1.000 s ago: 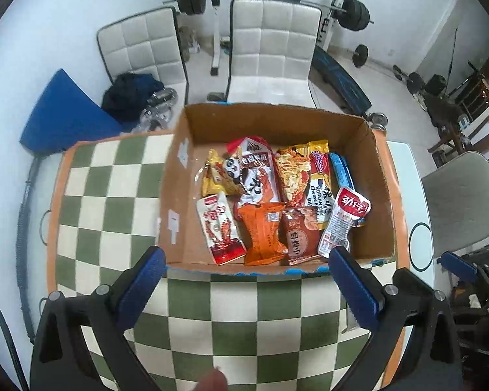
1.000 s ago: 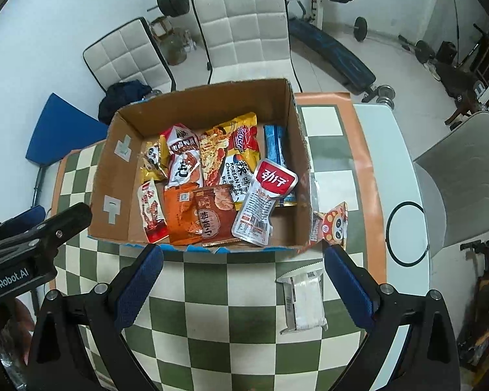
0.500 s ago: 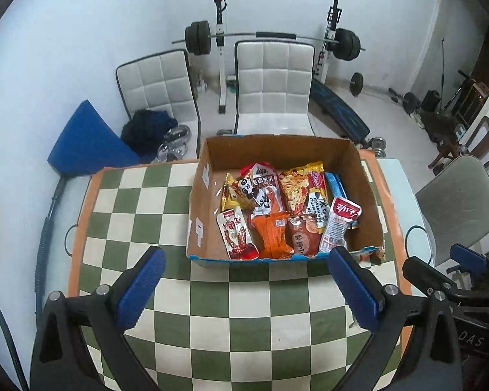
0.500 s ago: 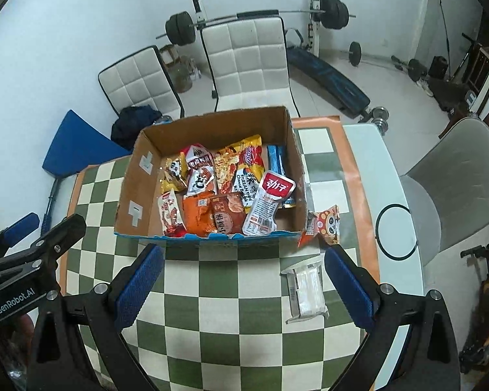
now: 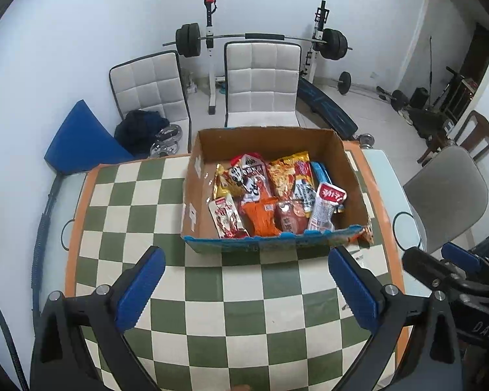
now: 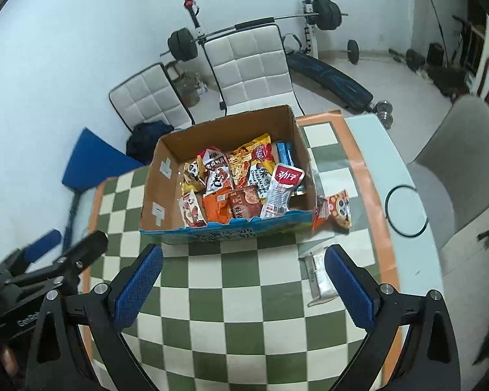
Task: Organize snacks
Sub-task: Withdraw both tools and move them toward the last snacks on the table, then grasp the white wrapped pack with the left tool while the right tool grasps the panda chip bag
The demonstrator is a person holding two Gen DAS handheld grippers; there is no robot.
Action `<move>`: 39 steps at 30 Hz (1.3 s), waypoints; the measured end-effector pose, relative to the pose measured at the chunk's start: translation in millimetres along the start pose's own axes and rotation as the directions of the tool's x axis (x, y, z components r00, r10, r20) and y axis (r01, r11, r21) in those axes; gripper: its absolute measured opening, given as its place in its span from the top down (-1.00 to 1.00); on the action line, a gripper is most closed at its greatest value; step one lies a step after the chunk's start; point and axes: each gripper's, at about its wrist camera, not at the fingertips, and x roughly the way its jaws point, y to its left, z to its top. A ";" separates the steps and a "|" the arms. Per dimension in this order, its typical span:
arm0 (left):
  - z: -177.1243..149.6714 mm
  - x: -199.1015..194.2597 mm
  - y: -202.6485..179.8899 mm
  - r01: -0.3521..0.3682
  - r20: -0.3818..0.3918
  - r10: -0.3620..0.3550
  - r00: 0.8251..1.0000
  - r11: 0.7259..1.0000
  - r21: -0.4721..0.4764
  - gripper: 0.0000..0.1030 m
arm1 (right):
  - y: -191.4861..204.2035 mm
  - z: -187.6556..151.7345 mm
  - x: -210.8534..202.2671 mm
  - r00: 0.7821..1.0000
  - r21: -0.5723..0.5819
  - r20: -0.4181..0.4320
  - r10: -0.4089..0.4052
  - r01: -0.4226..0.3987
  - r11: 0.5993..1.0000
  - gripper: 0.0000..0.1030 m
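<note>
Snack box (image 5: 270, 241) farther off; both grippers pulled back, open, empty.

The scene is viewed from above and from the near side by both wrist cameras, each looking forward and down between its own blue pads. From the left claw (image 5: 246, 288), the cardboard box (image 5: 270, 244) is seen almost square-on, near the middle of the bench (image 5: 130, 215). From the right claw (image 6: 244, 288), it is seen slightly turned. The box, the checkered cloth (image 6: 244, 309) and the white chairs (image 6: 247, 65) behind are shared by both views.
</note>
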 end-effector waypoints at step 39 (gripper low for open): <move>-115.3 255.7 -207.8 0.058 -0.567 -0.085 0.820 0.996 -0.065 -0.02 | -158.2 42.8 244.6 0.910 -0.595 -0.399 -0.112 -0.164 0.787 -0.96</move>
